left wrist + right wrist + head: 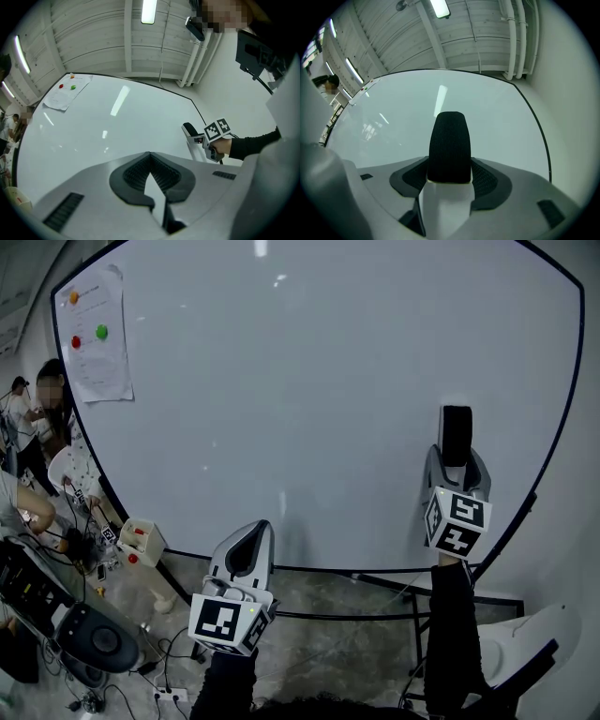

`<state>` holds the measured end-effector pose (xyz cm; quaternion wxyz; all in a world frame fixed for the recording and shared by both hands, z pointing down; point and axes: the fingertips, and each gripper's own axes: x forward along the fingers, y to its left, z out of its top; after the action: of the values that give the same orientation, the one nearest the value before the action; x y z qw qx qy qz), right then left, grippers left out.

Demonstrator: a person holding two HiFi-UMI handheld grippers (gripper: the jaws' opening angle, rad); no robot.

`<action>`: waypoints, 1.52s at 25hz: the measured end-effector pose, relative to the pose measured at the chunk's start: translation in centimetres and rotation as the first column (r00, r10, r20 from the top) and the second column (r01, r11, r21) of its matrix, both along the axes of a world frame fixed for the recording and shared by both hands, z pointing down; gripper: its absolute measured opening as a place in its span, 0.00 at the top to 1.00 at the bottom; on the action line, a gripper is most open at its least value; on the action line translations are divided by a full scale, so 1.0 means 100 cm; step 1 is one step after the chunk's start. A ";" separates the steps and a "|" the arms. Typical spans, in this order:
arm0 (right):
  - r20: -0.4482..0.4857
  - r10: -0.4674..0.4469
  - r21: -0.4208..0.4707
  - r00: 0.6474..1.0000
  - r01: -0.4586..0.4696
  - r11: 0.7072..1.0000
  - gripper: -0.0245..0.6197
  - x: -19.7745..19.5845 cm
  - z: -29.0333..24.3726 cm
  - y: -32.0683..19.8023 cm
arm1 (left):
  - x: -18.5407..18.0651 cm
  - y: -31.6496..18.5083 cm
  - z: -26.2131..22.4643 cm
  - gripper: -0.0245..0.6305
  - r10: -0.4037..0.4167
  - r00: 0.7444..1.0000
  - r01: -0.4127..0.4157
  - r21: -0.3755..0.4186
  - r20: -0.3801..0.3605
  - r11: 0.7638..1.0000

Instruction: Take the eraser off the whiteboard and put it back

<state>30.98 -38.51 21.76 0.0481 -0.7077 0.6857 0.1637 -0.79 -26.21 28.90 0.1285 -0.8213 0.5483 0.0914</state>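
Note:
A big whiteboard [309, 381] fills the head view. My right gripper [457, 459] is shut on the eraser [457, 434], which has a black felt face and a white body. It holds the eraser upright at the board's lower right. Whether the felt touches the board I cannot tell. In the right gripper view the eraser [449, 145] stands up between the jaws of that gripper [449, 174]. Low in front of the board's bottom edge, my left gripper [249, 542] is shut and holds nothing. The left gripper view shows its closed jaws [150, 157], the eraser [189, 128] and the right gripper [202, 139].
A paper sheet [97, 334] with coloured magnets hangs at the board's upper left. People [37, 418] sit at the far left among cables and gear. A small white box [141, 540], a power strip [171, 697], the board's stand [412, 601] and a white chair [530, 643] are below.

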 end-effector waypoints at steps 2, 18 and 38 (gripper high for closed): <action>-0.001 -0.001 -0.006 1.000 0.001 1.000 0.53 0.000 0.002 -0.001 | -0.001 0.000 0.000 0.96 -0.001 1.000 0.001 0.001 0.002 1.000; -0.039 -0.006 -0.063 0.999 0.004 0.998 0.53 -0.003 0.008 -0.008 | -0.004 0.000 -0.002 0.96 0.020 1.000 -0.020 -0.001 -0.023 1.000; 0.023 -0.119 0.045 0.993 0.118 0.992 0.53 -0.004 -0.001 0.025 | 0.004 -0.011 0.000 0.95 0.059 0.998 -0.059 -0.005 -0.027 0.998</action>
<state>30.58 -36.02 21.71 0.0821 -0.6664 0.7221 0.1664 -0.44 -27.30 28.88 0.1159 -0.8361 0.5259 0.1047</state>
